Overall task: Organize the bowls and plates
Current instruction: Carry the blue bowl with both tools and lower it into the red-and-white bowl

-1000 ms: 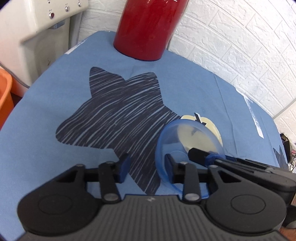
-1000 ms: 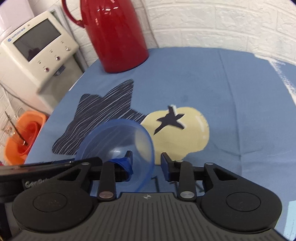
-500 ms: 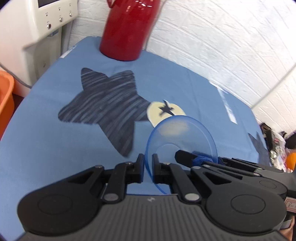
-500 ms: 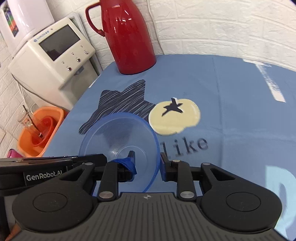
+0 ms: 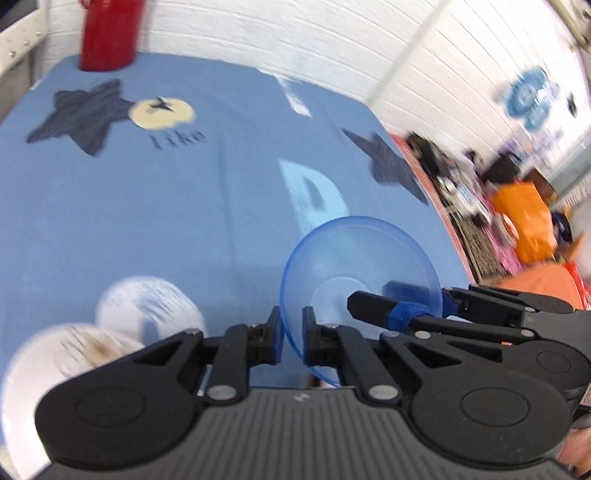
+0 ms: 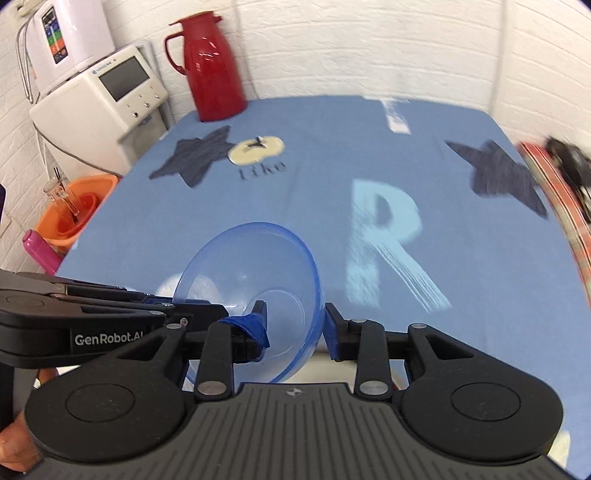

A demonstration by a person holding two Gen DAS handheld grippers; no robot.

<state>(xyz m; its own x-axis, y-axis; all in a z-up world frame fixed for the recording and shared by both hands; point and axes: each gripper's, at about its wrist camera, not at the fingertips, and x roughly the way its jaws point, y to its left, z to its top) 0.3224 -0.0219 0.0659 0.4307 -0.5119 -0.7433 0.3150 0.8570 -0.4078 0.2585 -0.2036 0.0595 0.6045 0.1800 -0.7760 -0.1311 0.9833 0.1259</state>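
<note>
Two white dishes (image 5: 74, 354) at lower left of the left wrist view are motion-blurred; plate or bowl cannot be told. The red jug (image 5: 109, 35) is cut off by that view's top edge. Clutter (image 5: 480, 192) beyond the table's right side is smeared, unidentifiable.

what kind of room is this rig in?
Probably a makeshift kitchen or pantry corner: a red thermos jug and a white countertop appliance stand by a white brick wall, next to a table under a blue printed cloth.
</note>
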